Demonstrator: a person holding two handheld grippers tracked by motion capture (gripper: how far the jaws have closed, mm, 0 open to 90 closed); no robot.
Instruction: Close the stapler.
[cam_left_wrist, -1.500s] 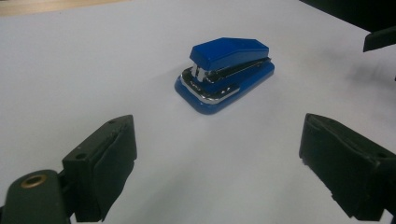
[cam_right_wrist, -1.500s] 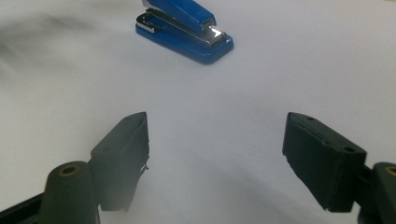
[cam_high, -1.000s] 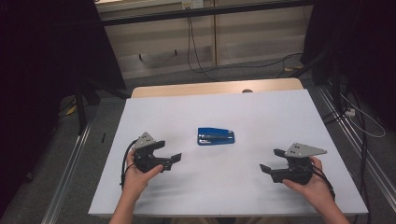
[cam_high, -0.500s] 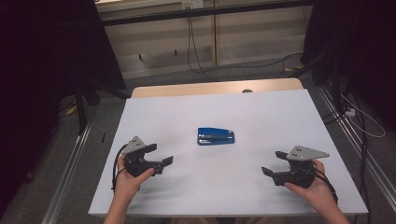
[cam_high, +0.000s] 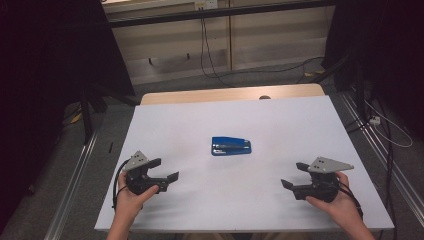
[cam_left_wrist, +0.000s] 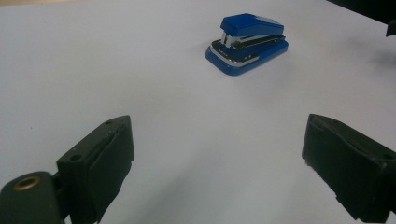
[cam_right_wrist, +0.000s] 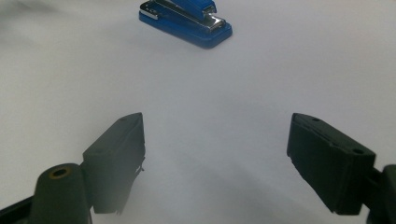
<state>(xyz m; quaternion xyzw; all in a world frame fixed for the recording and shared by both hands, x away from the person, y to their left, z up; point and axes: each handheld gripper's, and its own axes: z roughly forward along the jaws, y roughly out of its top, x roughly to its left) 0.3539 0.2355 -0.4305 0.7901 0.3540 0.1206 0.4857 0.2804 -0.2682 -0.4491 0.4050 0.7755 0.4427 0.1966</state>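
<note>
A blue stapler (cam_high: 230, 146) lies flat near the middle of the white table (cam_high: 200, 125). My left gripper (cam_high: 163, 170) is held low near the front left, open, its jaws pointing right toward the stapler (cam_left_wrist: 246, 43), with nothing between them. At the front right my right gripper (cam_high: 294, 175) is also open and empty, aimed left toward the stapler (cam_right_wrist: 187, 19). Both grippers are well short of the stapler. A hand grips each tool from below.
A strip of wooden tabletop (cam_high: 230, 94) shows beyond the white sheet's far edge. Cables (cam_high: 215, 60) run over the grey floor behind the table. Metal rails (cam_high: 75, 175) flank the table on both sides.
The left gripper has drawn back toward the front left edge of the table. The right gripper has shifted slightly nearer the front edge. The stapler has not moved.
</note>
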